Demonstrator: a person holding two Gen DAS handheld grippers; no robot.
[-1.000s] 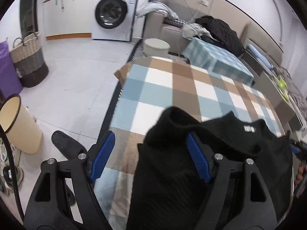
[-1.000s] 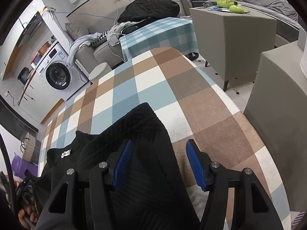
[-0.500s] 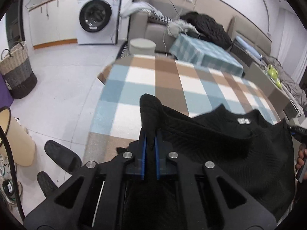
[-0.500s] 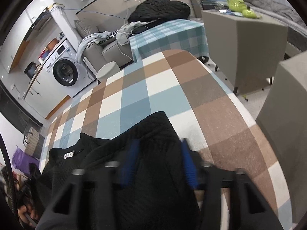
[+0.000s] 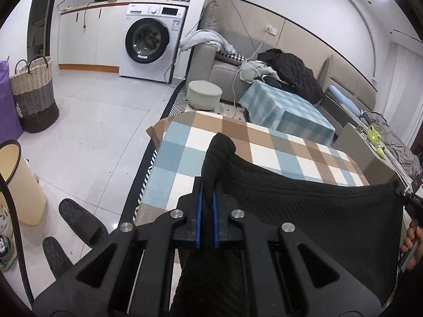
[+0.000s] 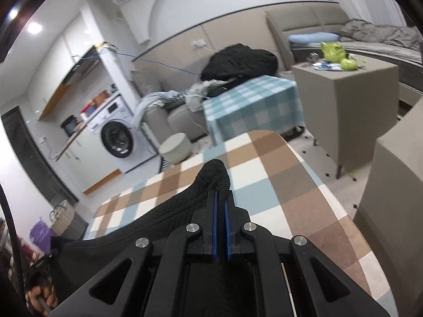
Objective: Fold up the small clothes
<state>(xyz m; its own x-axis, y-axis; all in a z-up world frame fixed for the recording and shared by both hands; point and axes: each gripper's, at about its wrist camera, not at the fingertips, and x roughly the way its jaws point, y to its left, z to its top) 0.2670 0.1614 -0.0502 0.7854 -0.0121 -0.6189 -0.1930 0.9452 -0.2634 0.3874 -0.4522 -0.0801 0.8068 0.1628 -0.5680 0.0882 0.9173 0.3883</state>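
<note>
A black knit garment (image 5: 304,211) hangs stretched between my two grippers above the checked table (image 5: 185,148). My left gripper (image 5: 207,198) is shut on one bunched corner of it, which sticks out past the blue pads. My right gripper (image 6: 220,206) is shut on the opposite corner of the black garment (image 6: 169,208), lifted over the checked table (image 6: 277,190). The right gripper also shows at the far right of the left wrist view (image 5: 407,198), and the left gripper at the lower left of the right wrist view (image 6: 39,266). The garment's lower part is hidden behind the gripper bodies.
A beige bin (image 5: 18,185), black slippers (image 5: 79,224) and a woven basket (image 5: 34,95) stand on the floor to the left. Beyond the table are a round stool (image 5: 205,95), a teal-checked table (image 5: 285,108), a sofa with clothes and a washing machine (image 5: 150,42). Grey cabinets (image 6: 343,100) stand right.
Both grippers went from open around the garment's corners to shut on them. They then lifted the garment off the table and pulled it taut between them.
</note>
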